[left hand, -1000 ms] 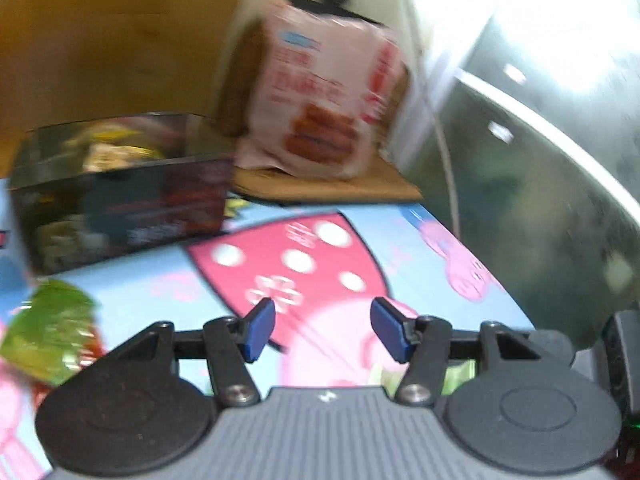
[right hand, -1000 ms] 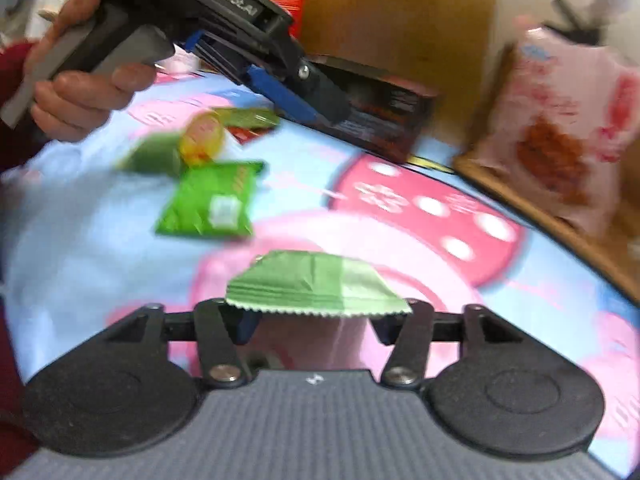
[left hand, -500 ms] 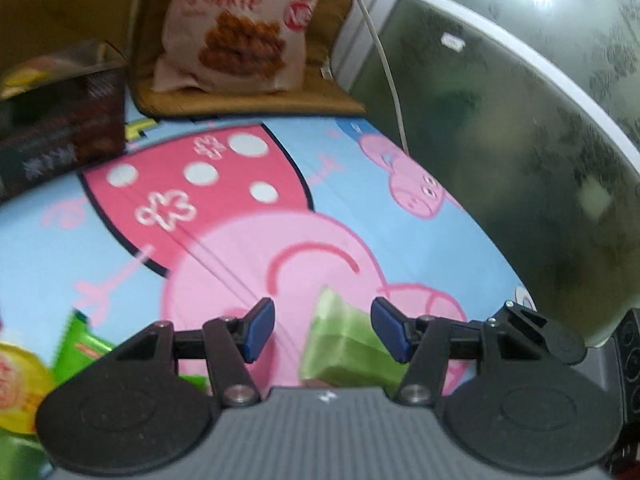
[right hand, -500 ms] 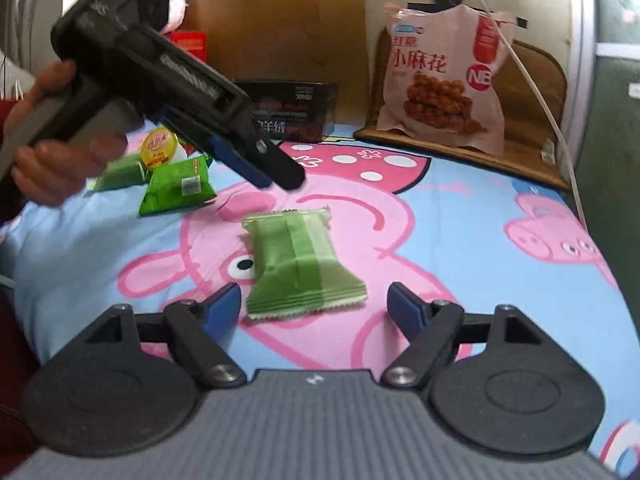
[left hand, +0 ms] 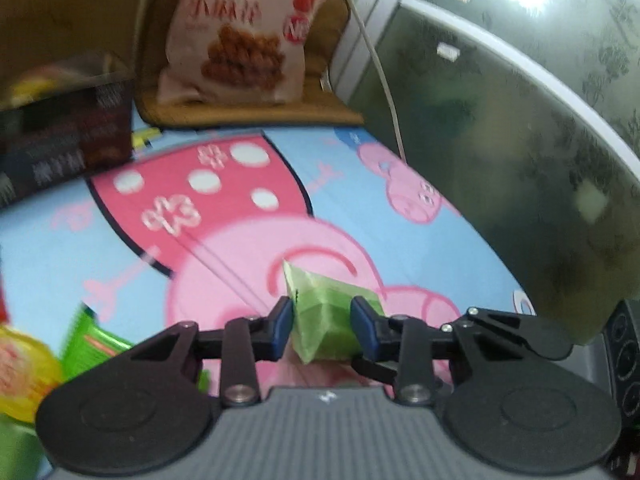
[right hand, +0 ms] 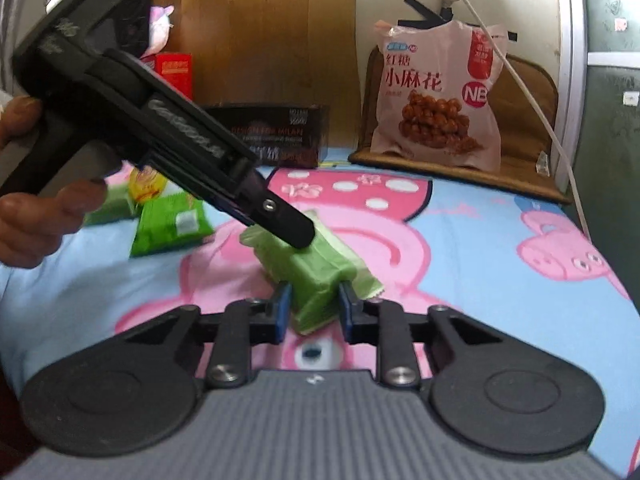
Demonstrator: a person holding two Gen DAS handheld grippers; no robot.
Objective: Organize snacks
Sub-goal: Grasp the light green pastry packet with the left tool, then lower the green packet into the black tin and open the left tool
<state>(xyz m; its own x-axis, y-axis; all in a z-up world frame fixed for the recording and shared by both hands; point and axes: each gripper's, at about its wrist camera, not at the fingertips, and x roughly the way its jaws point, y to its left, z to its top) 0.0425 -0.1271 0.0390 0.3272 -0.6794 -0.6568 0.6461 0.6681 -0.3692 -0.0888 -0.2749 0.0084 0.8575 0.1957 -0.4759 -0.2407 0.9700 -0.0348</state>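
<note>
The person's left hand [right hand: 44, 204] is wrapped around the handle of the left gripper [left hand: 322, 320], which slants down from the upper left towards the pale green snack packet [right hand: 316, 276] lying on the cartoon-pig cloth [right hand: 460, 264]. Its dark fingers meet the far end of that packet. In the left wrist view the blue pads [left hand: 282, 322] sit against both sides of the packet, narrowed onto it, so the left gripper is clamped on the packet.

The right gripper [right hand: 312, 312] comes in low from the near side, pointing across the cloth. Its two blue pads [right hand: 282, 310] press on the near end of the same packet, closed in to its width, so it too grips the packet. The packet rests in the middle of the cloth, pinched at both ends and bulging slightly between them.

The right wrist view shows what the other misses: the hand itself, the whole body of the left gripper, and the packet's full length. Behind and left of the packet lie a bright green sachet [right hand: 170, 226], another pale green one partly hidden by the hand, and a small yellow-lidded cup [right hand: 148, 186]. Beyond the packet stands a dark box [right hand: 280, 136], and to its right a large pink bag of fried twists [right hand: 438, 96] leans upright on a brown mat [right hand: 516, 178].

The left wrist view is blurred, but alone shows the dark patterned glass panel [left hand: 520, 160] to the right of the packet, with a white cable [left hand: 380, 72] hanging past the bag.
</note>
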